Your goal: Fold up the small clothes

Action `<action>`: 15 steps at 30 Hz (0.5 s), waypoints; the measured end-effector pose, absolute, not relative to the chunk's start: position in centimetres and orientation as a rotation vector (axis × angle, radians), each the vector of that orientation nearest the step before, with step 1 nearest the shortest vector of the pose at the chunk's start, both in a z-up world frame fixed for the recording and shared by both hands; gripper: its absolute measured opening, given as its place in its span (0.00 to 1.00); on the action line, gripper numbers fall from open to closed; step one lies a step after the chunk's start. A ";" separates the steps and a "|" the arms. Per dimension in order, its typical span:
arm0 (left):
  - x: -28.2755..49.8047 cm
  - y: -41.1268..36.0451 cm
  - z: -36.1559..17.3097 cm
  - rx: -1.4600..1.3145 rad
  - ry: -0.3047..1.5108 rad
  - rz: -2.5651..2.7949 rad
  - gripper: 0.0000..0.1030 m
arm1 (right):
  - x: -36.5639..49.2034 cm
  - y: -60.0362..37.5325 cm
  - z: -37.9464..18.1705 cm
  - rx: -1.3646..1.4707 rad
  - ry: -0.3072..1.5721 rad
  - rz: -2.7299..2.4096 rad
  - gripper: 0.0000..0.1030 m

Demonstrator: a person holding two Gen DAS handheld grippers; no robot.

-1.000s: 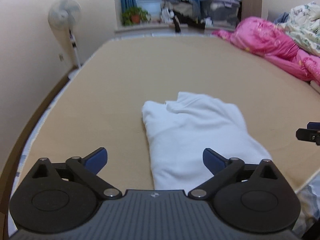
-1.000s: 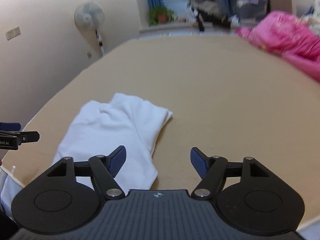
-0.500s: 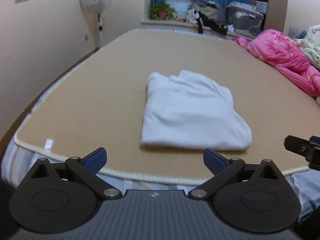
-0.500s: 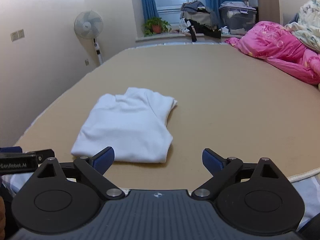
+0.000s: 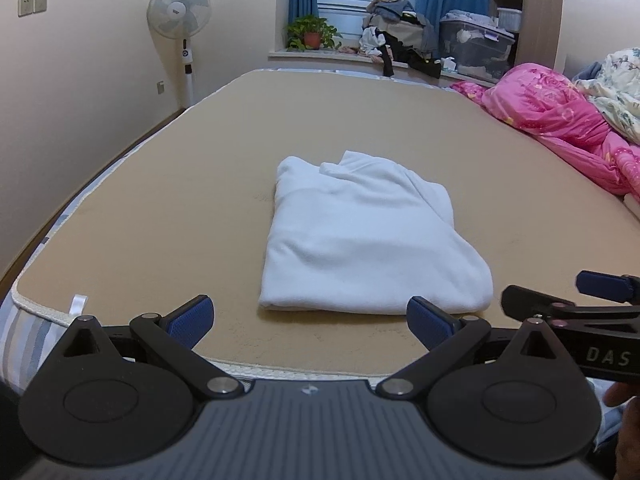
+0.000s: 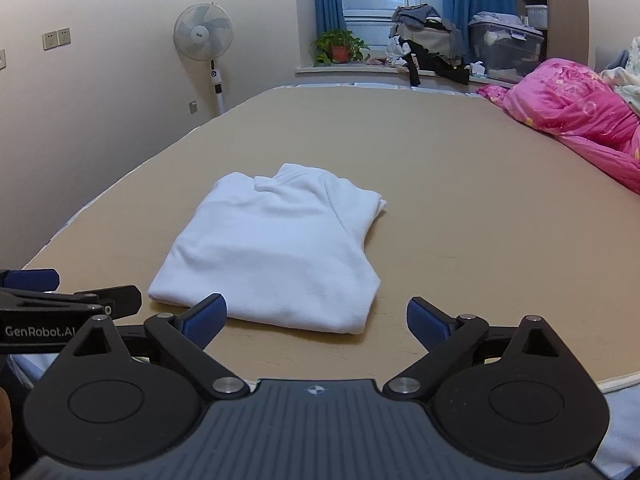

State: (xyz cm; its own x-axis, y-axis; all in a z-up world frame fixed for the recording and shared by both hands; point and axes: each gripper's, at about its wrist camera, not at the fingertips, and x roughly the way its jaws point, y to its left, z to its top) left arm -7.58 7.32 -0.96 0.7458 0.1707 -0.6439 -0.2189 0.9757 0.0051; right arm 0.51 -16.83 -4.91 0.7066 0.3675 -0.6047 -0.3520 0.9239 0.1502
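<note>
A white garment (image 5: 368, 236) lies folded into a neat rectangle on the tan bed mat (image 5: 168, 208), its collar at the far end. It also shows in the right wrist view (image 6: 276, 248). My left gripper (image 5: 310, 318) is open and empty, held back over the bed's near edge, short of the garment. My right gripper (image 6: 316, 318) is open and empty, just short of the garment's near edge. Each gripper shows at the side of the other's view: the right one (image 5: 568, 304) and the left one (image 6: 72, 300).
A pink quilt (image 5: 560, 128) and a floral blanket (image 5: 616, 88) are piled at the right of the bed. A standing fan (image 5: 180, 20) is by the left wall. A potted plant (image 5: 312, 34), clothes and storage boxes (image 5: 476, 44) line the windowsill.
Both grippers have pulled back and risen from the garment toward the bed's near edge. The garment lies still and folded. Both stay open.
</note>
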 end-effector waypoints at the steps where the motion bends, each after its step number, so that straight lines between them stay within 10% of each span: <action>1: -7.5 7.3 -1.0 -0.068 0.699 0.218 1.00 | 0.6 -16.8 -5.0 0.025 0.680 0.402 0.94; 15: -6.9 7.3 -1.4 -0.056 0.704 0.211 1.00 | 0.7 -16.9 -4.8 0.020 0.671 0.398 0.94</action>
